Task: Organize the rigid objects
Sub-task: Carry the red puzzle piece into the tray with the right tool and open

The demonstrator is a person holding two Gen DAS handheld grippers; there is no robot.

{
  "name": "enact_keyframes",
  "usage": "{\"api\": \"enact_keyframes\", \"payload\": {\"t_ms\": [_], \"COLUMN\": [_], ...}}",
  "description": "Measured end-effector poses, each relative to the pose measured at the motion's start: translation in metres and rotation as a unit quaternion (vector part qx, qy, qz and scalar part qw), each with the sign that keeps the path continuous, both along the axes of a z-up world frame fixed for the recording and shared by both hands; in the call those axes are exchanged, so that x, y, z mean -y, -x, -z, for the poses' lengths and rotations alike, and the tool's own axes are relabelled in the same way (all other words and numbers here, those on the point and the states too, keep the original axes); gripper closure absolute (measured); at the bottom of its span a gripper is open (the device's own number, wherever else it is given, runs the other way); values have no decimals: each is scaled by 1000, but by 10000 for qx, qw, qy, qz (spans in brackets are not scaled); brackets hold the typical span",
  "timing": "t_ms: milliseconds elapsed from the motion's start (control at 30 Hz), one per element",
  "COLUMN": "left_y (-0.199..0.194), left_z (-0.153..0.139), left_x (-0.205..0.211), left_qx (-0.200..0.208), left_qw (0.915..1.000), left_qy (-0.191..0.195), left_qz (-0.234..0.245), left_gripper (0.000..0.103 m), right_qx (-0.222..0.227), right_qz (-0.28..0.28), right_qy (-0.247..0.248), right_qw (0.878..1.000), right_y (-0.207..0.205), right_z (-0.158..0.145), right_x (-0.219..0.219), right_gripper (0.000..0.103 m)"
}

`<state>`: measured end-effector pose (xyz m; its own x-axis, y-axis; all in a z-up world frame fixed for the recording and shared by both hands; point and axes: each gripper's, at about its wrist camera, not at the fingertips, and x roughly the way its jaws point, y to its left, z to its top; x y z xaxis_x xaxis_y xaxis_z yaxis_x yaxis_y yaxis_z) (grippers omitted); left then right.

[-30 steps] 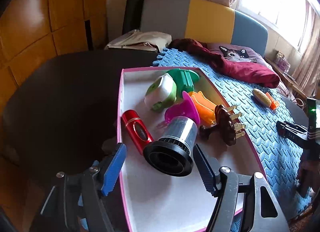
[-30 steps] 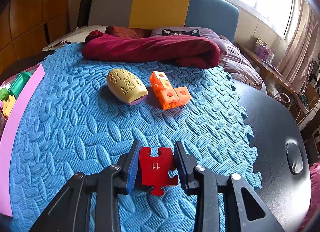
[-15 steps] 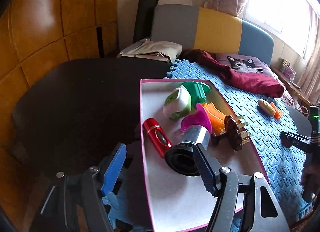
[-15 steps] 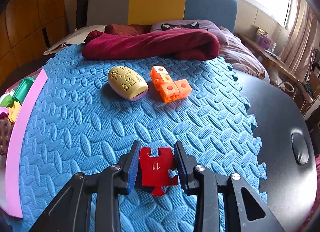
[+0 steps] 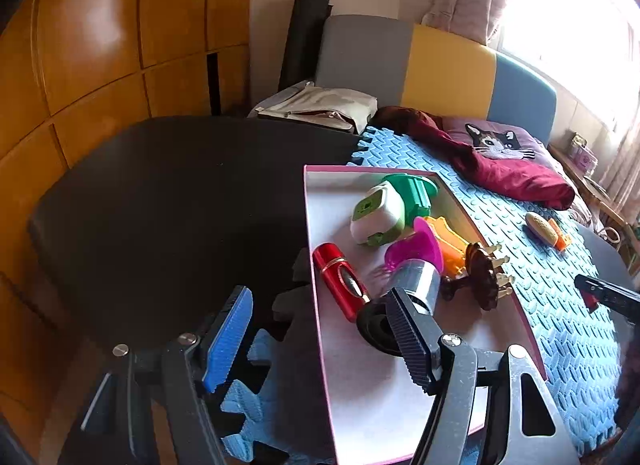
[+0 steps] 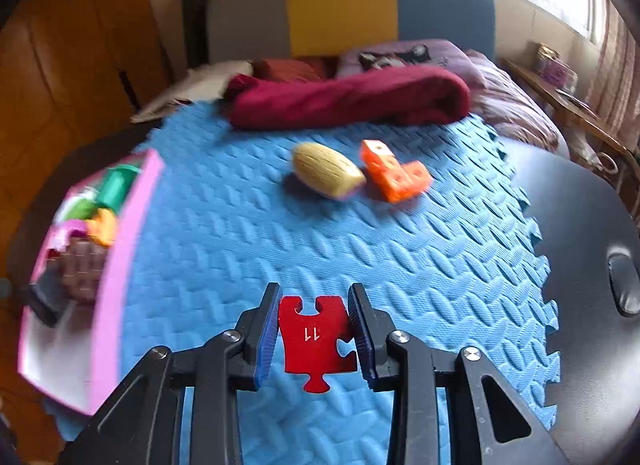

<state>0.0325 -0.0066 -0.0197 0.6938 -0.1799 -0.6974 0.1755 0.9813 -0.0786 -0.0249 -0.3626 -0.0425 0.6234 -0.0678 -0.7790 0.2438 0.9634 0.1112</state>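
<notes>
Above the blue mat (image 6: 400, 249) | right gripper (image 6: 314, 331) clamps red puzzle piece (image 6: 316, 339) | left gripper (image 5: 316, 339) half-open, empty | carry level to pink-rimmed tray (image 6: 120, 249), probably its bare near end.

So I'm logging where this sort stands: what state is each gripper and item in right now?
right gripper: shut on the red puzzle piece
left gripper: open, holding nothing
pink-rimmed box: open, several toys lying inside
red cylinder: lying on its side in the box
tan oval piece: on the blue mat, not boxed
orange cube block: on the mat, beside the oval piece
</notes>
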Motion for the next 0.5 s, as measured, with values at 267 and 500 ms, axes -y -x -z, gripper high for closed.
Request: {"api": "enact_keyframes", "payload": {"t_ms": [267,500], "left_y": [-3,-5], "left_z": [2,2], "left_x": [-14,-23], "left_qx": [-7,8], "left_qw": [9998,9996], "left_qy": [-4,8], "left_qz": [-174,-294], "left_gripper": [33,33], "right_qx": [553,599], "right_qz": [-1060,-2109], "right_qy": [-298,-486], "right_qw": [9924,9745], "right_y": [5,-6], "right_z": [-32,-32], "right_x": [-75,-154], "right_gripper": [69,69]}}
